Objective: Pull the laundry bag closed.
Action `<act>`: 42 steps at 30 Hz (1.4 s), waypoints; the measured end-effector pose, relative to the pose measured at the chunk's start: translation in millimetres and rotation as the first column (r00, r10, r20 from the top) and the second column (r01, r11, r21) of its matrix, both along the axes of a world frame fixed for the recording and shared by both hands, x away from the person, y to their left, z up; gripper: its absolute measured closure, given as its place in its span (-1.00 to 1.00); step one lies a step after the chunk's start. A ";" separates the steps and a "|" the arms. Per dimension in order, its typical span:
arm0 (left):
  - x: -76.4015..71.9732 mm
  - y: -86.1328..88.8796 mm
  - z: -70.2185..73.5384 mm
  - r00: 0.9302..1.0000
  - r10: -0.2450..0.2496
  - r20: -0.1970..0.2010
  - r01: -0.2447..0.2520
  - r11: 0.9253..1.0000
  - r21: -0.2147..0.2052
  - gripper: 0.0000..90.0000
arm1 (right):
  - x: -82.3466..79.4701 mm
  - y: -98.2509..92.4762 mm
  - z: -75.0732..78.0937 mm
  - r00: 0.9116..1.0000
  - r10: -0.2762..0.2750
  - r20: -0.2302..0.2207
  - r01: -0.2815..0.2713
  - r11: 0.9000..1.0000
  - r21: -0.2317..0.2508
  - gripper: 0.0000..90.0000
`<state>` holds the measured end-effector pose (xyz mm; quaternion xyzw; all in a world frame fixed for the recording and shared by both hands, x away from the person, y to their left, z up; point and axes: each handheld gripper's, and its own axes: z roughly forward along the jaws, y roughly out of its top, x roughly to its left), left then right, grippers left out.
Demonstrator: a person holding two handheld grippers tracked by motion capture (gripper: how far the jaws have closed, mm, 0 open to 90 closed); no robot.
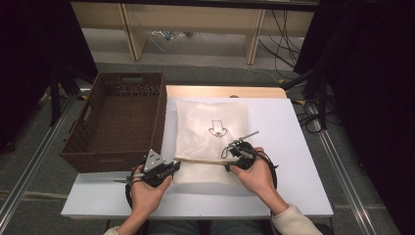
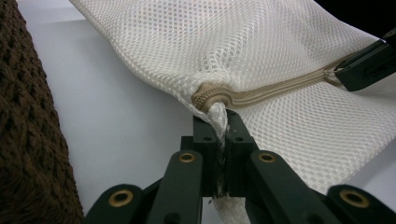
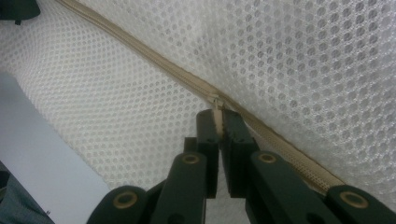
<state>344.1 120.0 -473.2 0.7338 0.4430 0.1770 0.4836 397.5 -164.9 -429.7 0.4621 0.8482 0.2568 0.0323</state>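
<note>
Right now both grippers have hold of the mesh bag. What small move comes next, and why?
Probably draw the right gripper slowly along the zipper, keeping the left gripper fixed. The right one looks shut on the zipper pull. The left one pinches the mesh bag at the zipper's end, so the tape stays taut between them. Which way opens it, I cannot tell.

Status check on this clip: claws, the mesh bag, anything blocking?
Left claw shut on mesh bag corner at zipper end. Right claw shut on zipper pull. Bag flat on table, basket alongside, nothing blocking.
</note>
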 end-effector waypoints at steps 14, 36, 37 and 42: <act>0.0 -0.1 0.3 1.000 0.000 0.002 0.000 1.000 0.002 0.91 | -0.4 -1.8 1.4 1.000 -0.014 -0.006 0.014 1.000 -0.012 0.95; -0.2 -0.3 -0.2 1.000 0.005 -0.003 -0.005 1.000 -0.001 0.91 | 0.8 -15.8 2.2 0.999 -0.040 -0.009 0.040 0.999 -0.012 0.95; 0.1 0.0 -0.2 1.000 0.003 0.000 -0.003 1.000 0.002 0.91 | 0.2 -15.8 2.4 0.998 -0.065 -0.015 0.064 0.998 -0.019 0.95; -0.1 0.0 -0.1 1.000 0.002 0.002 -0.002 1.000 0.005 0.91 | 0.0 -20.6 2.2 0.998 -0.065 -0.010 0.065 0.998 -0.015 0.95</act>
